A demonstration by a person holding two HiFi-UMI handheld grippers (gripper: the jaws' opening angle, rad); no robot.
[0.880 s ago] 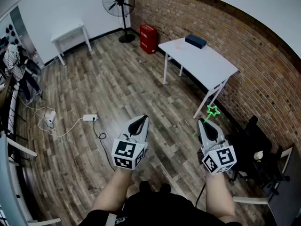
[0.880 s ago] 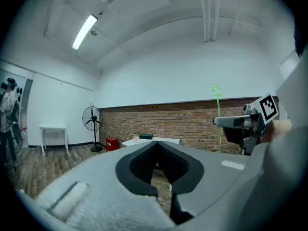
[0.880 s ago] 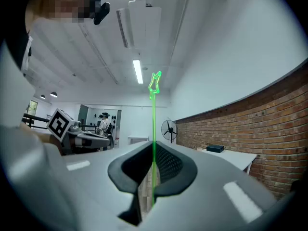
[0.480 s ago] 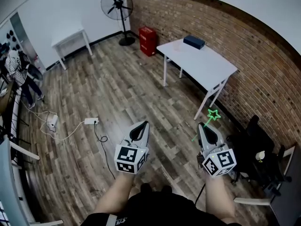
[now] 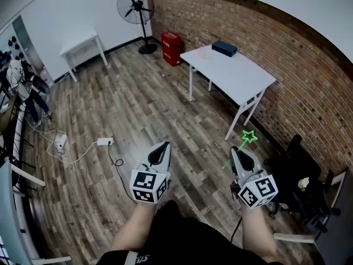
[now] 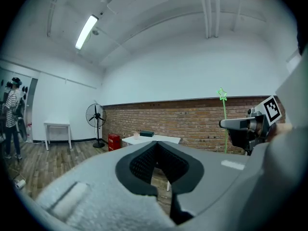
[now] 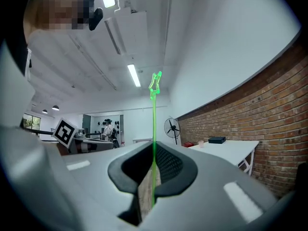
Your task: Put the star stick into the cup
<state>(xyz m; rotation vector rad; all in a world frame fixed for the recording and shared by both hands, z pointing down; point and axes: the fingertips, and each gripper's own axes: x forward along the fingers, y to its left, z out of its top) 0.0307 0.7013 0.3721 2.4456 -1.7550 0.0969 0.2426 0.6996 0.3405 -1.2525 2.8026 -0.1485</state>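
Note:
A thin green star stick (image 5: 242,144) stands upright between the pads of my right gripper (image 5: 238,149), which is shut on its lower shaft; its star (image 7: 155,83) rises high above the jaws. My right gripper (image 7: 154,150) is held above the wooden floor, well short of the white table (image 5: 237,76). A small clear cup (image 7: 201,143) stands on that table near its far end, close to a dark box (image 5: 224,48). My left gripper (image 5: 161,147) hangs level beside the right one. Its jaws are shut, with nothing between them, in the left gripper view (image 6: 156,147).
A standing fan (image 5: 135,5) and a red box (image 5: 172,40) are by the brick wall beyond the table. A black chair (image 5: 295,164) is close on the right. A power strip with cables (image 5: 105,141) lies on the floor at left. A person (image 5: 16,76) stands far left.
Both grippers keep their pose and the stick stays gripped. The view has drifted slightly, and the person's dark-clothed leg has come forward below the grippers.

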